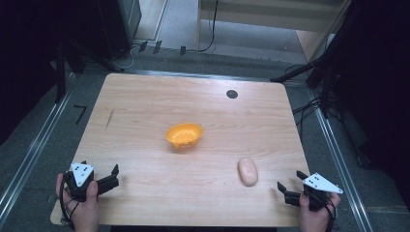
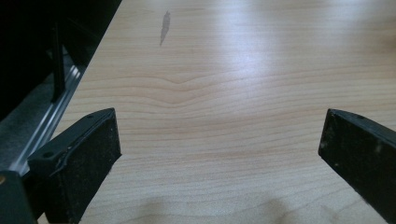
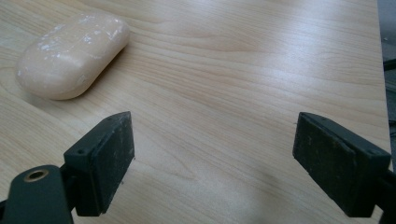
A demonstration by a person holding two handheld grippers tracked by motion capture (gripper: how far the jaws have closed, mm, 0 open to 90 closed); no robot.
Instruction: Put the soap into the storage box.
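Resting at the bottom corners of the high view, 2 hand-held grippers sit on a wooden table point(image 1: 145, 106). The left gripper point(image 1: 112, 177), lower left, has its jaws spread wide over bare wood. The right gripper point(image 1: 290, 185), lower right, is likewise spread and holds nothing. A pale oval soap bar point(image 1: 247, 171) lies right of center, near the right gripper, its long axis running toward the top of the frame. An orange bowl point(image 1: 184, 135) sits at center, well apart.
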